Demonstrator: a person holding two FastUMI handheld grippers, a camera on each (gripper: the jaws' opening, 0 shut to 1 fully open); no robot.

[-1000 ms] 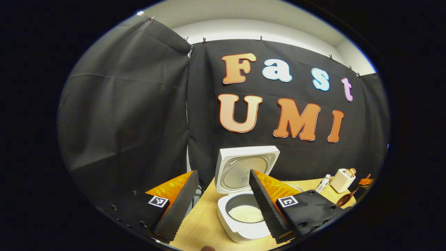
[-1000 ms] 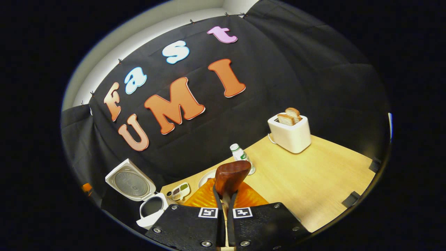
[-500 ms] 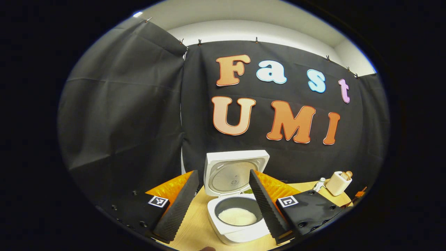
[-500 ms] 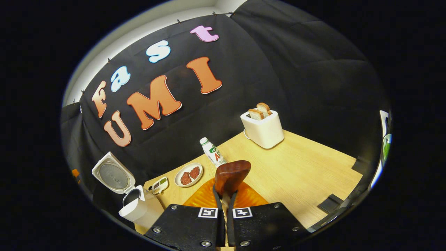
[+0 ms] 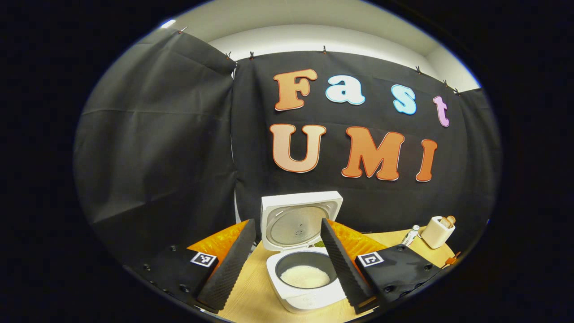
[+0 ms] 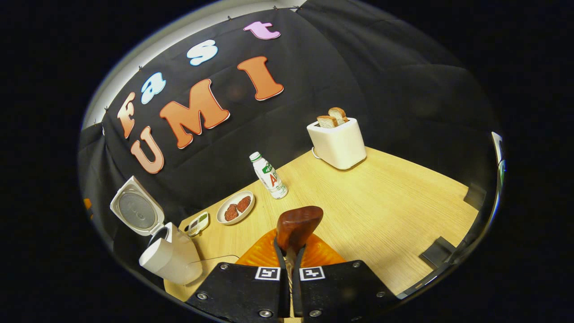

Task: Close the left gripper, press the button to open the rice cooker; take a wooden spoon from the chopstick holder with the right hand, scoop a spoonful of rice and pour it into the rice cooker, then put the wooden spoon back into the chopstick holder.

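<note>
The white rice cooker (image 5: 300, 294) stands on the wooden table with its lid (image 5: 298, 222) raised, and white rice (image 5: 305, 277) lies in its dark pot. My left gripper (image 5: 287, 222) is open, its fingers framing the cooker from the near side without touching it. In the right gripper view the cooker (image 6: 168, 258) sits at the lower left, lid (image 6: 134, 211) up. My right gripper (image 6: 290, 252) is shut on the wooden spoon (image 6: 298, 224), whose brown bowl sticks out past the fingertips above the table. No rice shows on the spoon.
A white toaster (image 6: 337, 142) with two bread slices stands at the back of the table (image 6: 385, 211). A small bottle (image 6: 269, 176), a plate with brown food (image 6: 235, 207) and a small condiment dish (image 6: 197, 223) lie between it and the cooker. Toaster (image 5: 437, 231) and bottle (image 5: 410, 234) also sit far right.
The cooker has slid leftward to sit between my left fingers. The right gripper, still shut on the spoon, has tipped toward the table, with more tabletop showing and the cooker nearer.
</note>
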